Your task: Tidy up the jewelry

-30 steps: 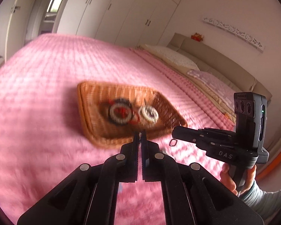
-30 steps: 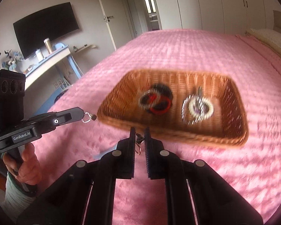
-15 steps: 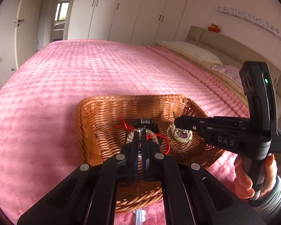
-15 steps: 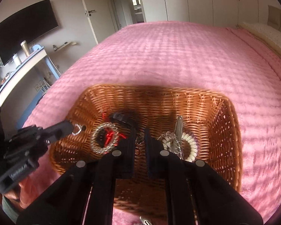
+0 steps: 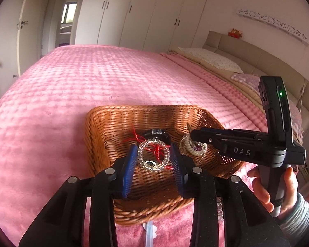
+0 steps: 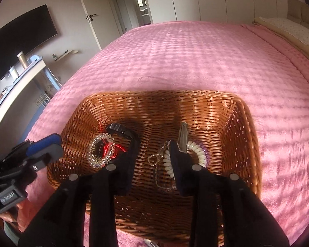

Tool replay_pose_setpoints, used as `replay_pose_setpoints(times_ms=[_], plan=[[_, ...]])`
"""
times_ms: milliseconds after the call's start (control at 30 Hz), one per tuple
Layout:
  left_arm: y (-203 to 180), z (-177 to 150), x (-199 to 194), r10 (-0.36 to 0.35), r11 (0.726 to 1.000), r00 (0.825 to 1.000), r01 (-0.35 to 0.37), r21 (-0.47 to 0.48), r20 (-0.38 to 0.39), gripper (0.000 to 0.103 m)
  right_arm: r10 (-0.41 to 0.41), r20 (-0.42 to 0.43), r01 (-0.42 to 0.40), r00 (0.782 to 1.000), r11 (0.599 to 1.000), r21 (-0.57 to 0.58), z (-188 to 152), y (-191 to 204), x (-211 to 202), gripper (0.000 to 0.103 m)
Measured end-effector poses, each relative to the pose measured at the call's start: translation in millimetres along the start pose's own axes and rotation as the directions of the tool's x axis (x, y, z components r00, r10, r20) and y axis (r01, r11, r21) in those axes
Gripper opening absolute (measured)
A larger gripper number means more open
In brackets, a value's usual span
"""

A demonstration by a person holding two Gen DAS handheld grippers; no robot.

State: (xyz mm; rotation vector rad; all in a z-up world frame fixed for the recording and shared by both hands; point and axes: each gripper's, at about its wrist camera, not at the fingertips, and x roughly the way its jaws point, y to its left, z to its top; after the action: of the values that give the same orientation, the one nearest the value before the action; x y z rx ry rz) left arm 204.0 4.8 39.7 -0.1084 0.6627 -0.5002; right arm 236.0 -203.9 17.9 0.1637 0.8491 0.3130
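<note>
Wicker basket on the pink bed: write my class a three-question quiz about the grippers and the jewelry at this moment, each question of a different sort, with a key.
1. True or false: the left gripper is shut on the clear bead bracelet.
2. Multiple choice: the white coil bracelet lies A) on the pink bedspread, B) inside the wicker basket, C) on the pillow.
3. Fill in: the right gripper hangs over the basket with its jaws ____.

Key: 1 false, its jaws stand open either side of the bracelet; 2 B; 3 open.
</note>
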Motion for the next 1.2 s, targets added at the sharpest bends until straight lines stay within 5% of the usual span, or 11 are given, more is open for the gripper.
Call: replay_pose_setpoints(times_ms=[467,867,1200], plan=[[-11,-32,-68,-0.009,0.999,0.999,0.011,-0.031,0.045,0.035,-0.032,0.079,0.034,0.996,0.999,-0.027,-64,3,-81,0.03],[6,-91,-45,-0.019,0.991,0.991,0.0,-0.135,-0.135,0.035,0.046,-0.109,-0.042,0.993,0.998,0.036,-140,5,-53,0.03],[13,-101,-29,-0.028,0.99,0.984,0.003,-0.141,-0.177,0.035,0.035,-0.143,-0.027,0.989,0.998,0.059,-143,7,-31,0.033]])
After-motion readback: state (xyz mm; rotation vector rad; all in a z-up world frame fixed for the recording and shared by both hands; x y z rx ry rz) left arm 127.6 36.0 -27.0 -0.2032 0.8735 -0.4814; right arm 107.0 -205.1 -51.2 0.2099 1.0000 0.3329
